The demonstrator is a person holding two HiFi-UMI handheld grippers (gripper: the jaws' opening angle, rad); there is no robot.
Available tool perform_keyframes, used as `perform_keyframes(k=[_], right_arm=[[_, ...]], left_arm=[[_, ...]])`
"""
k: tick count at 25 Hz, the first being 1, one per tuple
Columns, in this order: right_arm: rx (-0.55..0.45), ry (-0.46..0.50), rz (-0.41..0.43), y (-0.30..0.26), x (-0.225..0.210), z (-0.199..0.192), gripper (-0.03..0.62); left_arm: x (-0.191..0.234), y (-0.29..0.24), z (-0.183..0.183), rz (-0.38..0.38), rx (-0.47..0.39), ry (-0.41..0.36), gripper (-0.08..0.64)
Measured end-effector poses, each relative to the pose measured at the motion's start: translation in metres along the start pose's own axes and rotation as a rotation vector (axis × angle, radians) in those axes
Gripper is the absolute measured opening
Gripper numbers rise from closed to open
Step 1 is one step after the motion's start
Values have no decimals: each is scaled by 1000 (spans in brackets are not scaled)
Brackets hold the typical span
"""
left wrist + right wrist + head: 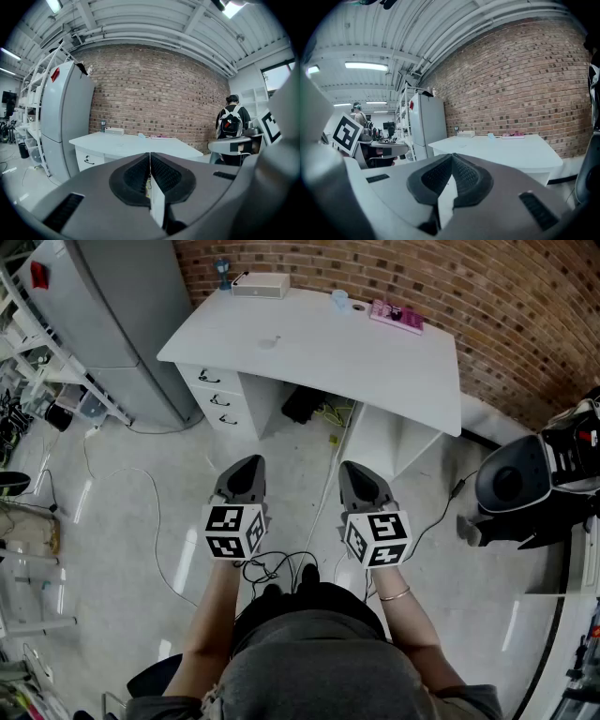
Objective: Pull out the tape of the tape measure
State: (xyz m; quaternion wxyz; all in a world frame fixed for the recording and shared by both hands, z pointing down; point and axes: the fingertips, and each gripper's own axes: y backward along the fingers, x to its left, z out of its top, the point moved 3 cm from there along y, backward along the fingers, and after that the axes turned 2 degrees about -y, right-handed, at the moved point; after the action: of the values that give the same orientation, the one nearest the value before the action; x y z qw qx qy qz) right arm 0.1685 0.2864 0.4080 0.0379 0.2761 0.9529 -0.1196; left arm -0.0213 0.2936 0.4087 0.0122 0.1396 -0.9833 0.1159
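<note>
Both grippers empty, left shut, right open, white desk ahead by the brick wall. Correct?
No: the right gripper is shut too, jaws together with nothing between them, per the right gripper view. The left gripper is shut and empty, and the white desk stands ahead by the brick wall.

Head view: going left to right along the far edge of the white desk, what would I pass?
Small blue object → white box → pale blue cup → pink tray.
</note>
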Motion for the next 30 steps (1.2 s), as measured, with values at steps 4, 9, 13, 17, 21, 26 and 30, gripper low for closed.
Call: perform_keyframes(k=[4,9,13,17,21,26,30], right_arm=[[7,3,4,-1,0,-2,3],[5,-33,9,-3,-6,-4,5],[15,-49,4,-2,-11,-9,6],[32,-55,19,-4,-14,-10,43],[29,-54,34,-6,-21,-9,64],[36,-54,58,-6,-21,-9,90],[39,-62,68,-6,-22,-9,103]], left_arm=[[-1,-1,-1,-1,1,4,23],[0,-4,-3,4,-1,23,23],[-1,-3,-10,9,15,37,23],[-1,0,-12,29,15,40,25],[-4,-1,-10,50,9,41,29],[-4,4,-7,79,7,44,93],[-1,7,-5,99,5,54,129]])
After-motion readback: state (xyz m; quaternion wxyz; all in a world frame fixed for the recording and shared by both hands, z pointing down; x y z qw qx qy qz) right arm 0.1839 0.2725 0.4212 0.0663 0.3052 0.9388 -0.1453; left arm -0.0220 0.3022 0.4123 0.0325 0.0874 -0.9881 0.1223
